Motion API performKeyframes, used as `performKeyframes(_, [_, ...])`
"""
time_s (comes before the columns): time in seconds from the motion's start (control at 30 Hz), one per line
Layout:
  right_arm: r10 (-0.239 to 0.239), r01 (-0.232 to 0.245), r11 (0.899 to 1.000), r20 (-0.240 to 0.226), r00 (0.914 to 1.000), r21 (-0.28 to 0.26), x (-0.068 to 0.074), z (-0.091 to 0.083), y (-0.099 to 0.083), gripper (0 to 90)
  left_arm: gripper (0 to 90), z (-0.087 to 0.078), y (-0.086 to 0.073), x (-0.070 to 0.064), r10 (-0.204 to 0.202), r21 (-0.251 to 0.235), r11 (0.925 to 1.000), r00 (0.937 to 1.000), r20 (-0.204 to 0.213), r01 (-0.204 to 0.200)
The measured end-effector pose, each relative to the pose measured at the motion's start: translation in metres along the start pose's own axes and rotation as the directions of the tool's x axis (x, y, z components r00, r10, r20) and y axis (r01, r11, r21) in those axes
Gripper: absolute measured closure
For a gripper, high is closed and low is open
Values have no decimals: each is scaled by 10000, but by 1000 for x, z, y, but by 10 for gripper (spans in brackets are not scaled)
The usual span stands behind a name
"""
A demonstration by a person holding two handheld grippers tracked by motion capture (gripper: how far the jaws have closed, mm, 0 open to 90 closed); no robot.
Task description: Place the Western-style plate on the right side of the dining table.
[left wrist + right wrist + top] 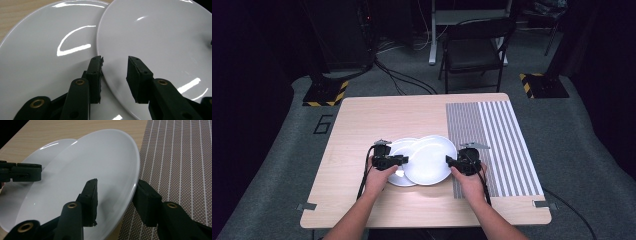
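Note:
Two white plates overlap at the table's middle. The larger upper plate (428, 159) (160, 37) (95, 170) leans on the lower plate (401, 147) (42, 55) (47, 147), and its right rim hangs over the striped mat. My left gripper (404, 160) (116, 60) is open, its jaws on either side of the upper plate's left rim. My right gripper (449, 160) (117, 182) is open too, one jaw above the plate's right rim and the other outside and below it. The right gripper view has the left gripper (25, 173) at its left edge.
The wooden table (387, 115) carries a grey striped placemat (502, 140) (180, 157) on its right side. A black chair (474, 50) stands beyond the far edge. Cables and floor stands with hazard stripes lie on the carpet behind.

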State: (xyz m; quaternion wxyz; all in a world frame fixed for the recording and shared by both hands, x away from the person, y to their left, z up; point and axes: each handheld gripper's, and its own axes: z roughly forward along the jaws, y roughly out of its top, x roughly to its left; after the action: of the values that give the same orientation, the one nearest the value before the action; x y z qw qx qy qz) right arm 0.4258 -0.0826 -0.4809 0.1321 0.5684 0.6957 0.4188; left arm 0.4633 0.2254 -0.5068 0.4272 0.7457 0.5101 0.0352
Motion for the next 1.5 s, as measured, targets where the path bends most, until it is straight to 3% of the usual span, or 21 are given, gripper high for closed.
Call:
performKeyframes(0.17, [-195,195,9997,-19,9998,139,-3,-5,-2,620,648,0,0,-2,90,-7,10000,9999,-85,-90])
performKeyframes(0.43, [-197,198,9996,-96,9998,182,-6,-7,-5,641,648,1,-1,-1,43,25,10000,10000,-28,-43])
performKeyframes(0.7, [473,-462,9985,-381,9982,300,-15,-6,-13,643,645,1,-1,-1,-20,-78,10000,9999,170,22])
performKeyframes(1.5, [1228,-1200,9920,-827,9890,384,-25,-4,-23,648,603,3,-4,-6,-164,-165,9997,9979,631,174])
